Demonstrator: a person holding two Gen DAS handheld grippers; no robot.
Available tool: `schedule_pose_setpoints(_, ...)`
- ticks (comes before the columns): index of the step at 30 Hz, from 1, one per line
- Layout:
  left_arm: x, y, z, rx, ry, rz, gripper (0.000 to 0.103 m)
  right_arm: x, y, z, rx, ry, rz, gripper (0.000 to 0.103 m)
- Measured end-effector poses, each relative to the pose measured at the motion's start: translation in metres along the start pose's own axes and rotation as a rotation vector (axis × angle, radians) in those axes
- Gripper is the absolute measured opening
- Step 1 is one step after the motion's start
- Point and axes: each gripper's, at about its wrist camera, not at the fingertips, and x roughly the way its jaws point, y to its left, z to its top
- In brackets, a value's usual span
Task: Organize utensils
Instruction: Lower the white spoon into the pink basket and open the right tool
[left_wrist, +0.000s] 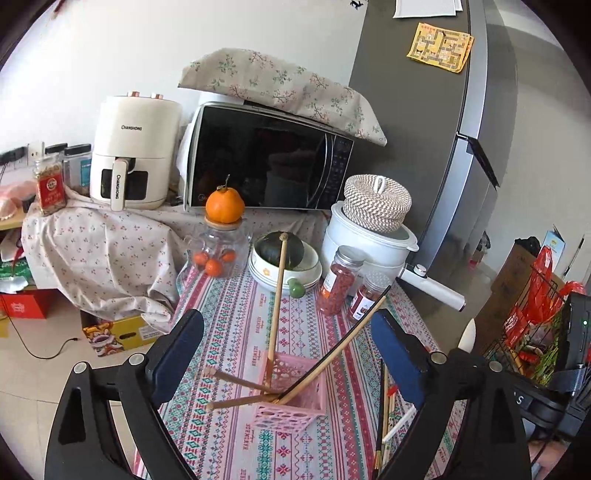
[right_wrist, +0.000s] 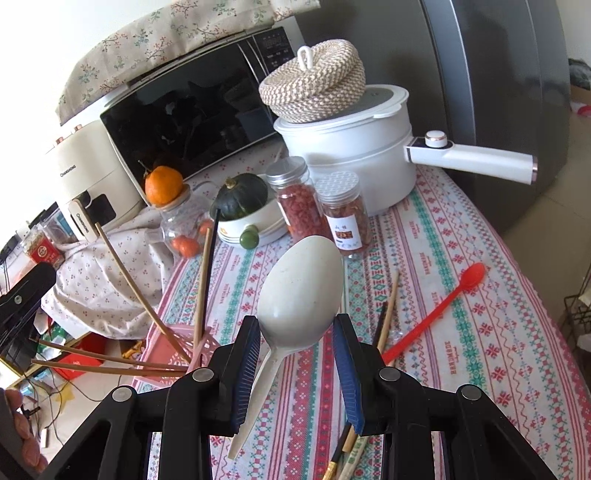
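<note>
Left gripper (left_wrist: 284, 354) hangs wide apart over the pink basket (left_wrist: 295, 391) of chopsticks (left_wrist: 277, 295); right gripper (right_wrist: 295, 365) clamps the spoon (right_wrist: 299, 295); spoon likely goes in the basket next, handle down.

Pink perforated plastic holder (left_wrist: 291, 391): one
Clear red-filled spice jars (right_wrist: 303, 201): two
Red plastic spoon (right_wrist: 436, 314): one
White plastic spoon (right_wrist: 299, 295): one
</note>
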Motion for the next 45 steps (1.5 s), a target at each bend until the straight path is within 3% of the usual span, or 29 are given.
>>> schedule_pose_setpoints(6,-0.013,0.017,-0.014,0.033,0.087,0.025,0.100,0.002,0.028,0.003,-0.055,-0.069,-0.011,0.036)
schedule_pose_setpoints(17,0.007,0.052,-0.047,0.087,0.276,0.086,0.101,0.021,0.085,0.005,-0.195,-0.220,-0.031,0.036)
schedule_pose_setpoints(30,0.009,0.062,-0.049,0.075,0.307,0.072,0.102,0.052,0.125,-0.012,-0.312,-0.234,-0.113,0.036)
schedule_pose_setpoints(45,0.009,0.060,-0.047,0.073,0.305,0.065,0.102,0.060,0.117,-0.014,-0.299,-0.189,-0.135,0.037)
